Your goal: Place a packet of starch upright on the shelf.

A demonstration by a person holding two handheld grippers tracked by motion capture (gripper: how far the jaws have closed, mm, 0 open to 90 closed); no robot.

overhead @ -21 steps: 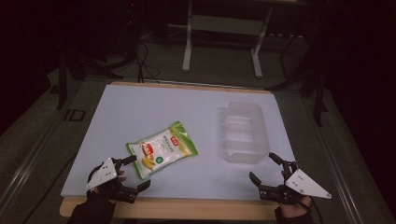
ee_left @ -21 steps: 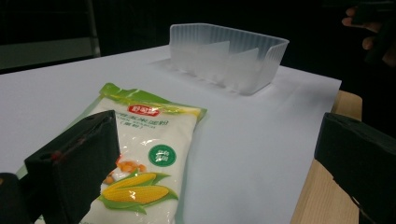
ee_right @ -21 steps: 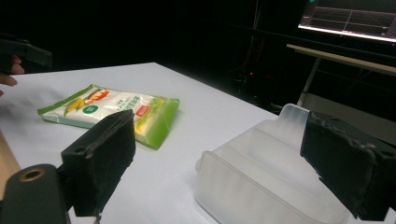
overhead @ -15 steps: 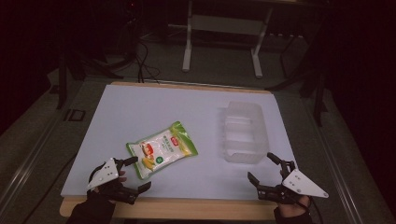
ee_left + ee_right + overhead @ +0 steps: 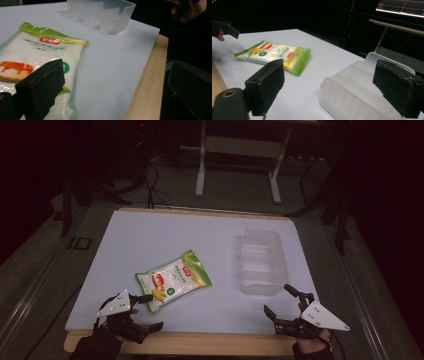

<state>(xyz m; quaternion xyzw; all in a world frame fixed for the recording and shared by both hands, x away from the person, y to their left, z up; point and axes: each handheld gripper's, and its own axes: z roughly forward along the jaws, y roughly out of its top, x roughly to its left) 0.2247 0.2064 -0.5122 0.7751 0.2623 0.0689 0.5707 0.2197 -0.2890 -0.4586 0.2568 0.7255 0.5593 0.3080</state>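
Near edge of the table (image 5: 210,342): bare wood strip, white sheet (image 5: 165,237) covering the rest. Left gripper (image 5: 148,311) at near-left corner, held in a dark-gloved hand (image 5: 100,345), jaws spread wide, nothing between them; upper jaw tip sits just at the near corner of the snack bag (image 5: 173,279), touching or not, cannot tell. In the left gripper view one jaw overlaps the bag's near end, other jaw hangs off past the table edge. Right gripper (image 5: 282,302) at near-right, jaws wide apart, empty, just near of the clear plastic bin (image 5: 260,262). In the right gripper view the bin's (image 5: 352,92) near wall sits between the two jaws. Bag lies flat, near-centre left, green edges, white front, tilted. Bin stands right of bag, apart from it, empty, ribbed inside. Far: dark floor, white table legs (image 5: 237,165), cables (image 5: 152,185).
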